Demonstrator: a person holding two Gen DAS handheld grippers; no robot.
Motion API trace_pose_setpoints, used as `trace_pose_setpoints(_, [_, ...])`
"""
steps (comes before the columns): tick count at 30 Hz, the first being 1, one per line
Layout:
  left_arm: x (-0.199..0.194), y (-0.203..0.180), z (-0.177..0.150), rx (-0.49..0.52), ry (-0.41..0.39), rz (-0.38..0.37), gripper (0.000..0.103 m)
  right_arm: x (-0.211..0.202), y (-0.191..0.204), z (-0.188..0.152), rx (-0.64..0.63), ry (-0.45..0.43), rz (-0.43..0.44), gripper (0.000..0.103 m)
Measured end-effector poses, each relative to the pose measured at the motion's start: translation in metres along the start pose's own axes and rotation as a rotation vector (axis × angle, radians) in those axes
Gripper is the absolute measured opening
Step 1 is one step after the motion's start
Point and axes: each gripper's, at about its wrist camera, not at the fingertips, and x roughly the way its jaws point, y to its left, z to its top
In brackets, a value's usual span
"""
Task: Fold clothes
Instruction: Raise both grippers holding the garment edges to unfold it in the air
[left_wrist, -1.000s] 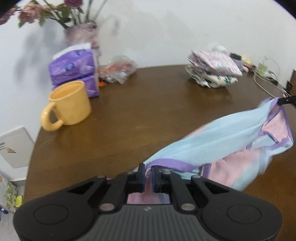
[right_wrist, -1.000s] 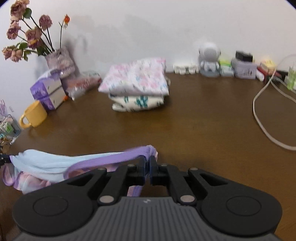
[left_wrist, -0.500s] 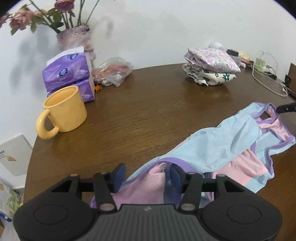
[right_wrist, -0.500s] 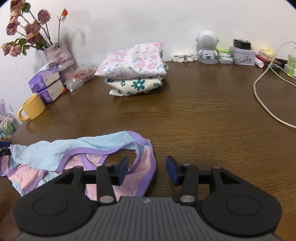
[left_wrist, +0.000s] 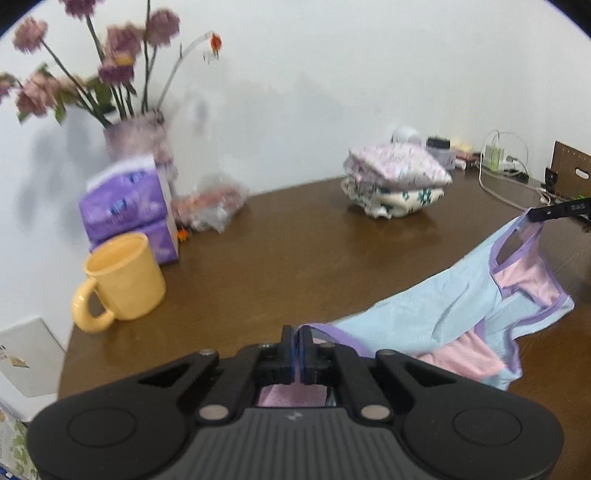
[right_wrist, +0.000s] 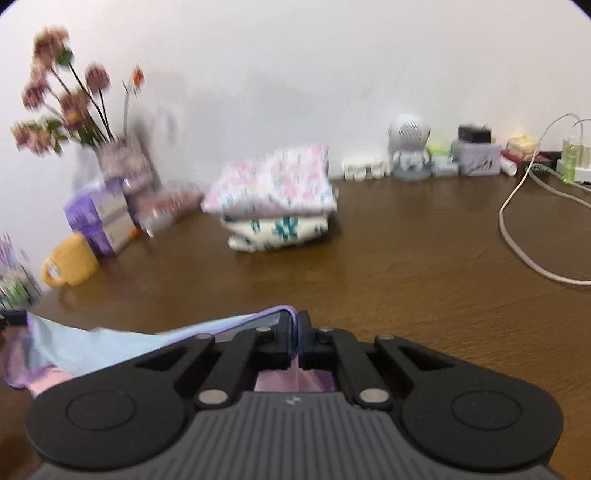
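Note:
A light blue and pink garment with purple trim (left_wrist: 443, 314) hangs stretched above the brown table (left_wrist: 295, 240). My left gripper (left_wrist: 296, 336) is shut on its near purple edge. My right gripper (right_wrist: 297, 325) is shut on the opposite purple edge, and the garment (right_wrist: 92, 343) trails off to its left. In the left wrist view the right gripper's black finger (left_wrist: 554, 211) shows at the far right, pinching the raised corner. The cloth sags between the two grippers.
A stack of folded floral clothes (left_wrist: 395, 184) (right_wrist: 277, 206) lies at the back of the table. At the left stand a yellow mug (left_wrist: 122, 280), purple tissue packs (left_wrist: 129, 206) and a flower vase (left_wrist: 136, 140). A white cable (right_wrist: 524, 236) and small items (right_wrist: 476, 155) line the right back.
Half a second ago both grippers stood open with the garment lying on the table. Now both are shut on its purple edges and have lifted it.

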Motion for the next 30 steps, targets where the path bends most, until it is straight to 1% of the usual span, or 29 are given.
trace_pose_setpoints(2, [-0.015, -0.004, 0.003, -0.001, -0.022, 0.009, 0.000, -0.025, 0.000, 0.004, 0.000, -0.048, 0.011, 0.002])
trace_pose_setpoints(4, [-0.029, -0.008, 0.006, 0.005, -0.033, -0.036, 0.001, -0.033, 0.002, 0.004, -0.008, -0.054, 0.008, 0.002])
trace_pose_setpoints(5, [-0.025, -0.016, 0.006, 0.033, -0.015, -0.042, 0.002, -0.037, 0.003, 0.004, -0.012, -0.057, 0.007, 0.002])
trace_pose_setpoints(6, [-0.022, -0.023, 0.005, 0.061, 0.002, -0.047, 0.006, -0.041, 0.004, 0.004, -0.016, -0.060, 0.005, 0.002])
trace_pose_setpoints(7, [-0.019, -0.031, 0.005, 0.089, 0.020, -0.053, 0.013, -0.044, 0.005, 0.004, -0.019, -0.062, 0.004, 0.002])
trace_pose_setpoints(8, [-0.016, -0.039, 0.004, 0.118, 0.038, -0.058, 0.017, -0.048, 0.005, 0.004, -0.023, -0.065, 0.002, 0.002])
trace_pose_setpoints(9, [-0.012, -0.047, 0.004, 0.146, 0.056, -0.064, 0.030, -0.052, 0.006, 0.004, -0.027, -0.068, 0.001, 0.002])
trace_pose_setpoints(10, [-0.009, -0.055, 0.003, 0.174, 0.073, -0.069, 0.046, -0.056, 0.007, 0.004, -0.031, -0.071, 0.000, 0.002])
trace_pose_setpoints(11, [-0.006, -0.063, 0.003, 0.202, 0.091, -0.075, 0.052, -0.059, 0.008, 0.004, -0.035, -0.073, -0.002, 0.002])
trace_pose_setpoints(12, [-0.002, -0.070, 0.002, 0.230, 0.109, -0.080, 0.052, -0.063, 0.009, 0.004, -0.039, -0.076, -0.003, 0.002])
trace_pose_setpoints(14, [0.013, -0.086, 0.001, 0.314, 0.136, -0.055, 0.052, -0.071, 0.011, 0.005, -0.046, -0.082, -0.006, 0.002])
trace_pose_setpoints(17, [0.036, -0.105, 0.000, 0.438, 0.166, -0.026, 0.052, -0.068, 0.014, 0.001, -0.052, -0.077, -0.007, 0.002])
trace_pose_setpoints(19, [0.048, -0.111, 0.003, 0.489, 0.169, -0.017, 0.051, -0.067, 0.015, 0.000, -0.056, -0.074, -0.007, 0.002])
trace_pose_setpoints(21, [0.056, -0.116, 0.007, 0.520, 0.159, -0.019, 0.050, -0.065, 0.015, 0.000, -0.061, -0.071, -0.007, 0.002])
trace_pose_setpoints(22, [0.060, -0.117, 0.009, 0.537, 0.154, -0.024, 0.043, -0.063, 0.014, 0.000, -0.059, -0.069, -0.006, 0.002])
trace_pose_setpoints(24, [0.067, -0.121, 0.006, 0.598, 0.158, -0.083, 0.033, -0.060, 0.013, 0.001, -0.054, -0.067, -0.006, 0.002])
trace_pose_setpoints(25, [0.069, -0.122, 0.005, 0.622, 0.167, -0.113, 0.033, -0.059, 0.012, 0.001, -0.051, -0.068, -0.006, 0.002])
trace_pose_setpoints(27, [0.074, -0.122, 0.003, 0.641, 0.181, -0.106, 0.033, -0.058, 0.010, 0.001, -0.045, -0.070, -0.007, 0.002])
trace_pose_setpoints(29, [0.074, -0.119, 0.001, 0.646, 0.172, -0.105, 0.025, -0.058, 0.006, 0.002, -0.044, -0.072, -0.008, 0.002])
trace_pose_setpoints(30, [0.073, -0.117, 0.002, 0.631, 0.162, -0.106, 0.004, -0.058, 0.005, 0.002, -0.044, -0.074, -0.009, 0.002])
